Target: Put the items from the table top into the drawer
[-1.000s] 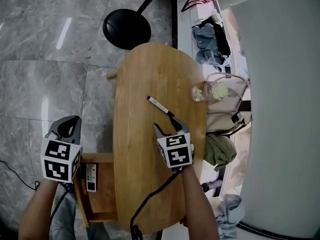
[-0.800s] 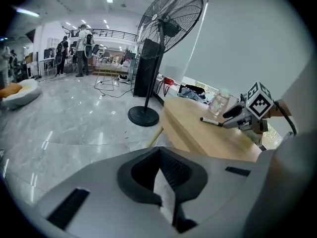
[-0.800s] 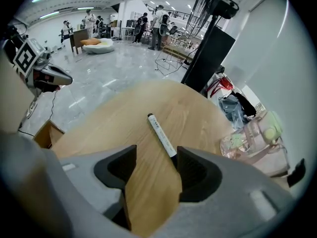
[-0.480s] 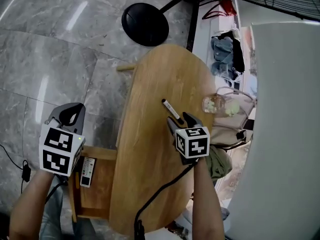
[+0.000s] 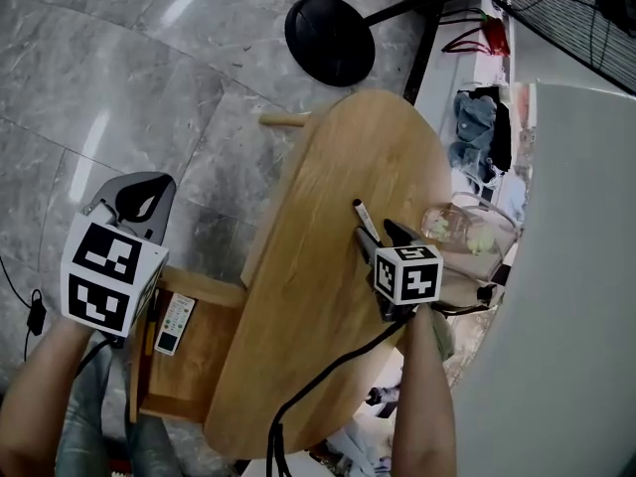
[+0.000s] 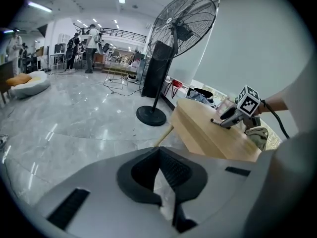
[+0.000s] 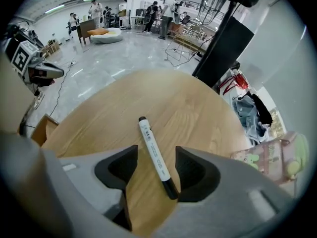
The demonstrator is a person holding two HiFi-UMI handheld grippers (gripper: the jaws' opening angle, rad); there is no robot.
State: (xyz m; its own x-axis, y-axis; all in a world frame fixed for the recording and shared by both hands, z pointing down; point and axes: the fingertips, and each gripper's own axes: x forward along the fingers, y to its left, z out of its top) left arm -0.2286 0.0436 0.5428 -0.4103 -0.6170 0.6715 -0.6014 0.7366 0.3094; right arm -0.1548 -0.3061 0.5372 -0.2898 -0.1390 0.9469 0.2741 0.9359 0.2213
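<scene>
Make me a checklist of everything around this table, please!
Surface: wooden table, mostly bare.
Job's things: marker lying on the table; drawer open, white remote-like device inside.
Clutter: clear bag at the table's far edge; on or beside it, cannot tell.
Grippers: right hand-held gripper open around the marker; left hand-held gripper shut, empty.
Cables: black cable crossing the table.
Surroundings: fan base, grey floor.
</scene>
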